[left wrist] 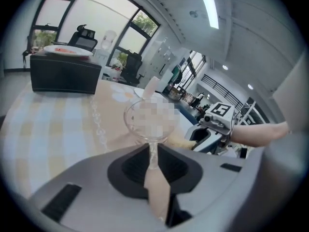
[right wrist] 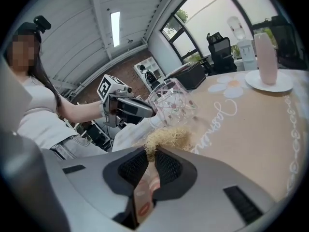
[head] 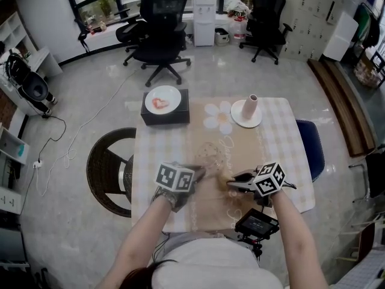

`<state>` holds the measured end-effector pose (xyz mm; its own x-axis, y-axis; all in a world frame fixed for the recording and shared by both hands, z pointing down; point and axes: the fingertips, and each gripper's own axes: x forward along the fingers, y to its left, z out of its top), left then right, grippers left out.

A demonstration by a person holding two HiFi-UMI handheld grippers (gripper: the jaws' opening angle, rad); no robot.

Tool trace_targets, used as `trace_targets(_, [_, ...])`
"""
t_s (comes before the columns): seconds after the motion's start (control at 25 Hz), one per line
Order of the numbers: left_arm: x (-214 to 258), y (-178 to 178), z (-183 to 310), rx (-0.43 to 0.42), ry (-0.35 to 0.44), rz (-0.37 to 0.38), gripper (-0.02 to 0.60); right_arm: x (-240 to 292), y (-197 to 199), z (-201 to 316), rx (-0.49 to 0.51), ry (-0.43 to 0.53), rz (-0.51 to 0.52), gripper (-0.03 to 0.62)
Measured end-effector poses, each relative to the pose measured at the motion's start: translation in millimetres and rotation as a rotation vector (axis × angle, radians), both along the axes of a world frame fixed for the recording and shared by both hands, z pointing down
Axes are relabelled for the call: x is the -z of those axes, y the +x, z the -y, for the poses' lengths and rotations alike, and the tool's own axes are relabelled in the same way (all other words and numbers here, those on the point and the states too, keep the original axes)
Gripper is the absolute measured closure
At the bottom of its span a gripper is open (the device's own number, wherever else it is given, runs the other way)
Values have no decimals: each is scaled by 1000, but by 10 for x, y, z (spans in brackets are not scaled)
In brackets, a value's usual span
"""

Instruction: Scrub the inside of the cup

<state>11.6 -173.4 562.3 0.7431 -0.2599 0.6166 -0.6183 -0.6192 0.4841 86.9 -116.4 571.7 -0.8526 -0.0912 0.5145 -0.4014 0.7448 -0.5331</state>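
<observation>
A clear stemmed glass cup (left wrist: 150,121) is tilted over the table, and my left gripper (left wrist: 152,159) is shut on its thin stem. In the head view the cup (head: 210,154) hovers above the beige table runner, just right of the left gripper (head: 195,174). My right gripper (right wrist: 152,154) is shut on a straw-coloured fibrous scrubber (right wrist: 166,138). The scrubber sits just below and in front of the cup (right wrist: 173,102), outside the bowl. In the head view the right gripper (head: 233,183) points left toward the cup.
A black box (head: 165,114) bearing a white plate stands at the table's far left. A pink tumbler (head: 249,106) stands on a white saucer at the far right. A wicker chair (head: 108,170) is left of the table, a blue seat (head: 310,149) right.
</observation>
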Motion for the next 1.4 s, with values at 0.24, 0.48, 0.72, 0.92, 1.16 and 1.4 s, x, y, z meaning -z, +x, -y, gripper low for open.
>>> trace_targets(0.24, [27,88,-6,103,-68,-70,526,-2,-94,4,0,2,32,546])
trace_targets(0.48, [61,172,8,183,-135,-139,528,6,-179,-14,7,5,50,546])
trace_targets(0.72, [91,196,29,221,-175,-183,528,16,-236,-116,61,28,35,548])
trace_targets(0.92, [58,199,8,130,-104,-99,528,14,-155,-164,85,84,-27,546])
trace_targets(1.16, [29,186,-37,-8,-24,6,528,156,-54,-223,90,150,-41,548])
trace_targets(1.4, [-1,175,-106,-232,97,157,528,298,19,-327,102,226,-58,546])
